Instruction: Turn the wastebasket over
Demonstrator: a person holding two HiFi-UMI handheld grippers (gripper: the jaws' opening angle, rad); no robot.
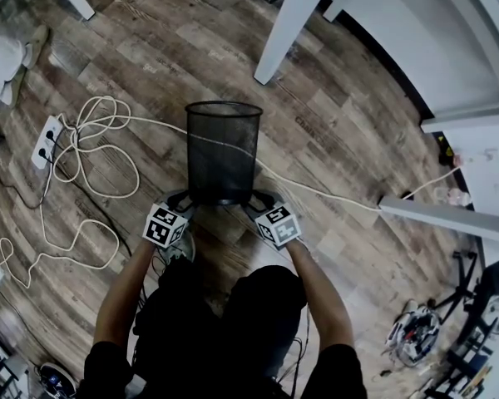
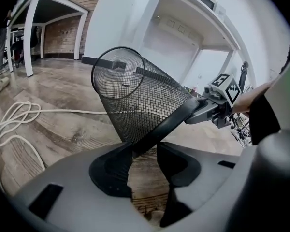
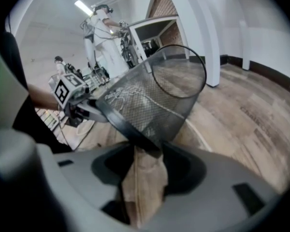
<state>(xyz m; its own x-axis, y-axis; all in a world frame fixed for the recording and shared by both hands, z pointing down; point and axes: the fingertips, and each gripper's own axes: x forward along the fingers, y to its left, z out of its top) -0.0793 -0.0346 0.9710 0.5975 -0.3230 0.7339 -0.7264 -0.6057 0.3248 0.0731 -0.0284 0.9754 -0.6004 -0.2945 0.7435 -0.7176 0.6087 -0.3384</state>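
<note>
The black mesh wastebasket (image 1: pixel 222 152) is between my two grippers over the wood floor, its open rim pointing away from me and its solid base band toward me. My left gripper (image 1: pixel 183 199) is closed on the left side of that base band, and my right gripper (image 1: pixel 260 199) on the right side. In the left gripper view the band runs from between my jaws (image 2: pixel 144 149) across to the right gripper (image 2: pixel 217 105), with the wastebasket (image 2: pixel 135 95) tilted. In the right gripper view the band of the wastebasket (image 3: pixel 150 105) ends between the right gripper (image 3: pixel 147 151) jaws, and the left gripper (image 3: pixel 79 108) shows beyond.
A long white cable (image 1: pixel 91 140) loops over the floor at the left from a power strip (image 1: pixel 44 140) and runs behind the basket to the right. White table legs (image 1: pixel 287 23) stand beyond the basket. A white beam (image 1: pixel 449 219) lies at the right.
</note>
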